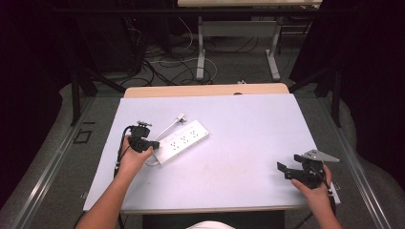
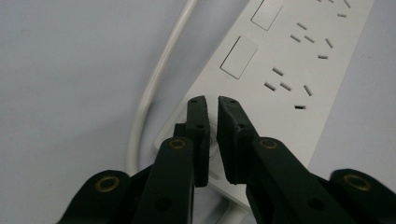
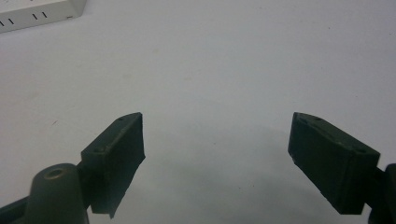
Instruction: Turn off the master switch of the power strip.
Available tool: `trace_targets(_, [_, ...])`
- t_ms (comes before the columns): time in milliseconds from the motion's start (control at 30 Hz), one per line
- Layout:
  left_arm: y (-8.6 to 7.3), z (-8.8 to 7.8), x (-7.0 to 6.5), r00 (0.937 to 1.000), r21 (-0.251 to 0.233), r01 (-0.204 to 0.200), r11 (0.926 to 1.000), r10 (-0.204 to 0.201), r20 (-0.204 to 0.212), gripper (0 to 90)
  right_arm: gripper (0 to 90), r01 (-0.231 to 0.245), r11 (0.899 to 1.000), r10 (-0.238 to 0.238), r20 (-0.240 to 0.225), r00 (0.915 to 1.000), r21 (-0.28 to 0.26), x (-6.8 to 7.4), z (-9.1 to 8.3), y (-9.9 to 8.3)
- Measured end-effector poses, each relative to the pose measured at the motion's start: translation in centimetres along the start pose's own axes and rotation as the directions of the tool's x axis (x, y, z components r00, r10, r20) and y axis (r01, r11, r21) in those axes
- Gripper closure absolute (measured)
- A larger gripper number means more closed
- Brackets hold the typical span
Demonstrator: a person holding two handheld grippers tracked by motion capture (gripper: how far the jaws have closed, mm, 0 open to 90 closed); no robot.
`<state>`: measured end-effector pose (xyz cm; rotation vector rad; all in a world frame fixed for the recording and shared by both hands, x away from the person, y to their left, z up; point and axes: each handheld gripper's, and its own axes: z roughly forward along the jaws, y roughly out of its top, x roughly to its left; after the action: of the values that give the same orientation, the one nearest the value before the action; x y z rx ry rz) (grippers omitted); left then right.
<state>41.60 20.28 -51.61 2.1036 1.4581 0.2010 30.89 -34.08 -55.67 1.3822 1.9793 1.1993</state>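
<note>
On the pale rectangular desk (image 1: 239, 143), the long white plastic power strip (image 1: 184, 140) lies slantwise in the left half. Its thin white cord (image 1: 168, 129) runs along its far side. My left hand-held gripper (image 1: 152, 144) sits at the strip's near-left end; my right hand-held gripper (image 1: 282, 168) rests well apart, near the desk's near-right corner.

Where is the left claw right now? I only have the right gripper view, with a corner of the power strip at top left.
Observer: The left claw is at the cord end of the power strip, on the left half of the table.
Operator: Gripping anything?
Observer: No, its jaws stand barely parted with nothing between them.
Operator: And the cord?
Observer: The white cord loops back beside the strip to its plug, lying loose.
</note>
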Motion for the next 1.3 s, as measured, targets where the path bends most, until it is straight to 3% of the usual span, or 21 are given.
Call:
trace_targets(333, [0.16,-0.19,-0.08,0.9999,-0.001,-0.012,0.9999,0.012,-0.004,73.2,17.8,0.0,1.0,0.0,-0.002,1.0,0.001,0.01,-0.04,0.02])
trace_targets(800, [0.43,-0.46,-0.36,0.9997,-0.04,-0.012,0.9991,0.011,-0.022,60.5,17.8,-0.003,1.0,0.003,-0.002,1.0,-0.001,0.03,-0.02,0.01])
trace_targets(1000, [0.59,-0.63,-0.51,0.999,-0.07,-0.028,0.9971,0.026,-0.037,53.5,17.8,0.0,1.0,0.0,-0.002,1.0,-0.002,0.02,-0.08,0.04])
trace_targets(1167, [0.75,-0.68,-0.47,0.9945,-0.087,-0.082,0.9929,0.076,-0.073,44.0,17.8,-0.002,1.0,0.002,0.0,1.0,-0.003,-0.02,-0.05,0.03])
trace_targets(1300, [0.83,-0.6,-0.32,0.9943,-0.092,-0.083,0.9922,0.077,-0.074,40.9,17.8,-0.014,1.0,0.014,-0.003,0.9999,-0.002,-0.04,-0.04,-0.02])
